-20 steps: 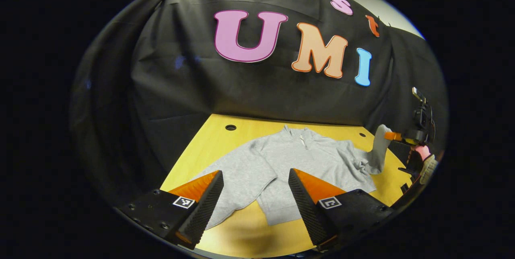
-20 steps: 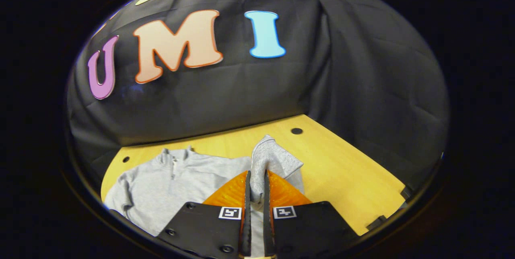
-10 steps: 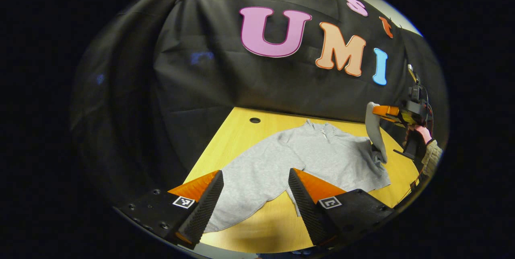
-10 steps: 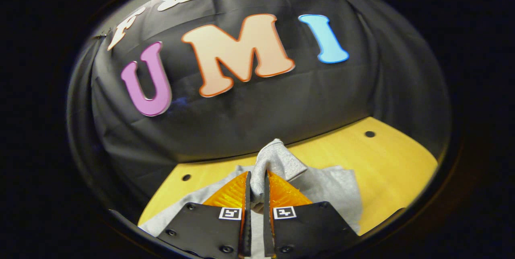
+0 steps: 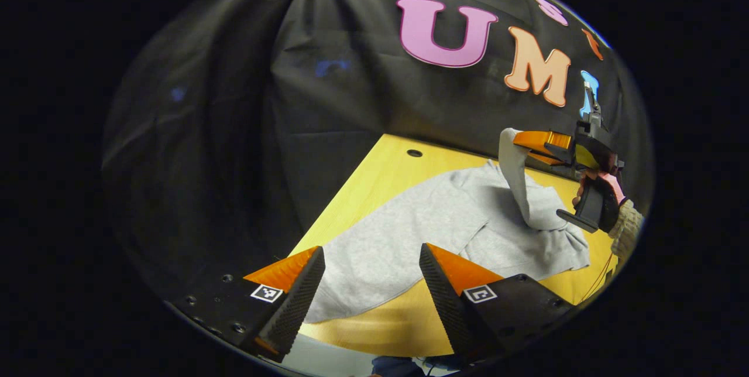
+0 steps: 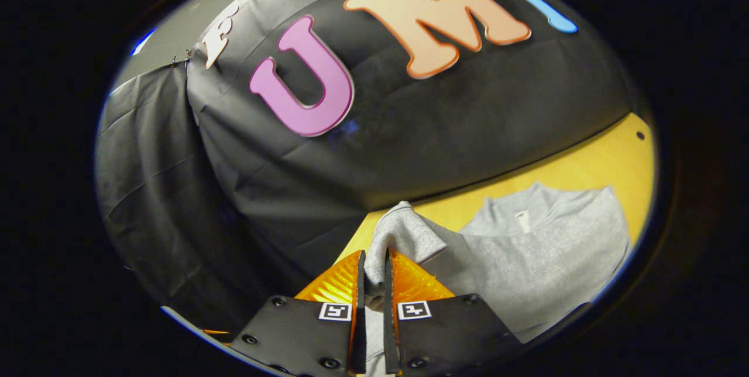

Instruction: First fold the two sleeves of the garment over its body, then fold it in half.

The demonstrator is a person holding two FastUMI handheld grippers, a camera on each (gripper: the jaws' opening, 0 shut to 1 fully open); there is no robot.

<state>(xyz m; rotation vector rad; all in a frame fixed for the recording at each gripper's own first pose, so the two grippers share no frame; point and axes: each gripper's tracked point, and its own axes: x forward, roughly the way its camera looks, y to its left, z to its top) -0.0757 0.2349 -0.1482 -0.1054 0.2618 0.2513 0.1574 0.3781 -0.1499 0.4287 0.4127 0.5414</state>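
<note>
A light grey sweatshirt of soft knitted cloth with a short collar (image 5: 445,230) lies spread on a yellow wooden table top (image 5: 374,189), in front of the black cloth wall of the booth (image 5: 246,119).

In the left gripper view, the left gripper (image 5: 370,283) hangs above the near edge of the table, and its two fingers stand wide apart with nothing between them. Below them is the near sleeve of the sweatshirt (image 5: 357,277), lying flat on the wood and reaching to the near side. A small round hole in the table (image 5: 414,153) is at the far edge, close to the wall.

Farther off in the same view, at the right side, the right gripper (image 5: 529,144) is held by a hand (image 5: 603,189) with a pale knitted cuff. It is raised above the body of the sweatshirt, and the far sleeve (image 5: 518,184) hangs from it in a band down to the cloth below.

In the right gripper view, the right gripper's fingers (image 6: 342,283) are nearly together and both press on the end of this sleeve (the cuff sticks out past the tips). The collar (image 6: 526,213) and the chest of the sweatshirt lie on the table to the right of the fingers.
</note>
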